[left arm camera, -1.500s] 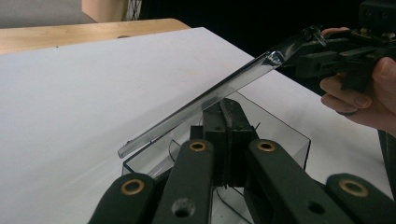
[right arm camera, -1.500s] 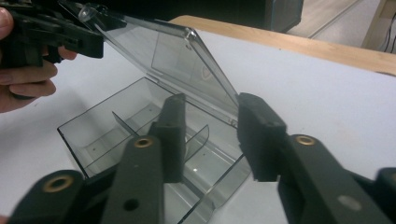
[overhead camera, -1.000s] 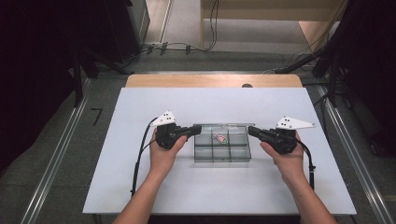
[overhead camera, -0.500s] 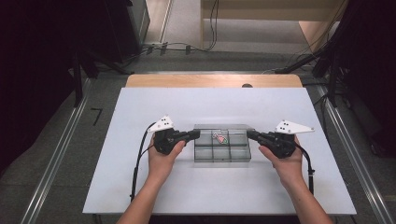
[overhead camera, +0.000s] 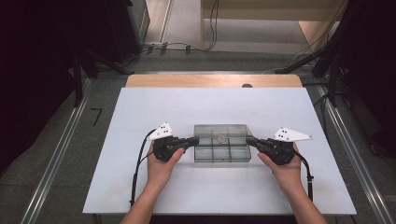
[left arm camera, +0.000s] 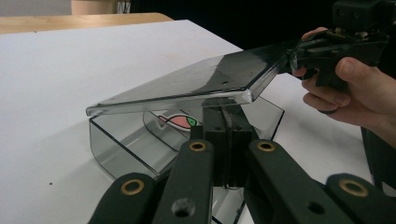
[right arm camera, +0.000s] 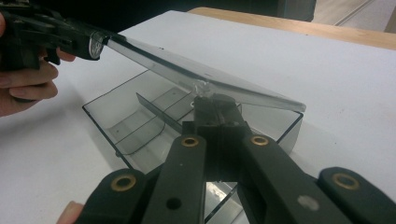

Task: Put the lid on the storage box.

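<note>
A smoky clear compartment box [overhead camera: 222, 154] sits mid-table. Its loose lid [left arm camera: 205, 79] hangs tilted just above it, carried at both short ends. My left gripper [left arm camera: 225, 116] is shut on the lid's near rim, and the right gripper [left arm camera: 299, 51] pinches the far end. In the right gripper view, the right gripper [right arm camera: 215, 105] clamps the lid [right arm camera: 205, 77] while the left gripper [right arm camera: 93, 44] holds the opposite end. From above, the left gripper [overhead camera: 194, 140] and right gripper [overhead camera: 250, 141] flank the box. A small pink and green piece [left arm camera: 180, 122] lies in one compartment.
The white table [overhead camera: 210, 107] has bare room on all sides of the box. A wooden strip [overhead camera: 210, 80] runs along its far edge. Cables [overhead camera: 177, 46] lie on the floor beyond, and metal rails [overhead camera: 60, 154] run down both sides.
The left hand has drifted slightly toward the near edge and lower with its end of the lid. The right hand has barely shifted. Both grips are unchanged.
</note>
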Motion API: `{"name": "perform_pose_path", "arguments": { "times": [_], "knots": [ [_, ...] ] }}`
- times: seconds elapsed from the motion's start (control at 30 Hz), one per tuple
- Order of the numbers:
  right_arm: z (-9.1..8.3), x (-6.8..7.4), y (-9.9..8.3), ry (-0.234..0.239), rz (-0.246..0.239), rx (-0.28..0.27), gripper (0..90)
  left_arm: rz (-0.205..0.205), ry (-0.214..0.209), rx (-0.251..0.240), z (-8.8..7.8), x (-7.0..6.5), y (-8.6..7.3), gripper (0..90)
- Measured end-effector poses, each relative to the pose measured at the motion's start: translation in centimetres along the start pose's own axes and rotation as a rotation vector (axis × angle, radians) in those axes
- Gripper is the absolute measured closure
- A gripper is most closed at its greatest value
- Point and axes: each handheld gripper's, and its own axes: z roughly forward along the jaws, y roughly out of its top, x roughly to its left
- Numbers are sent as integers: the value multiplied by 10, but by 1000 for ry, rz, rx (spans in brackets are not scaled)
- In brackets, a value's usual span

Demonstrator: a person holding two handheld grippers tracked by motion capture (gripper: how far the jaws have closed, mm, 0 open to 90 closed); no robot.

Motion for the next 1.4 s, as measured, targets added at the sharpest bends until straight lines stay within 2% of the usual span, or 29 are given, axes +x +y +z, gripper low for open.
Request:
{"name": "perform_pose_path", "arguments": {
  "times": [0.27, 0.63, 1.4],
  "knots": [
    [-3, 5, -10, 2, 5, 10, 880, -13, 0, 9, -4, -2, -13, 900],
    [-3, 9, -21, 12, 9, 24, 879, -24, -5, 26, -6, -7, -24, 900],
    [-13, 12, -35, -2, 24, 32, 879, -42, 12, 49, -10, -12, -37, 900]
  ]
}}
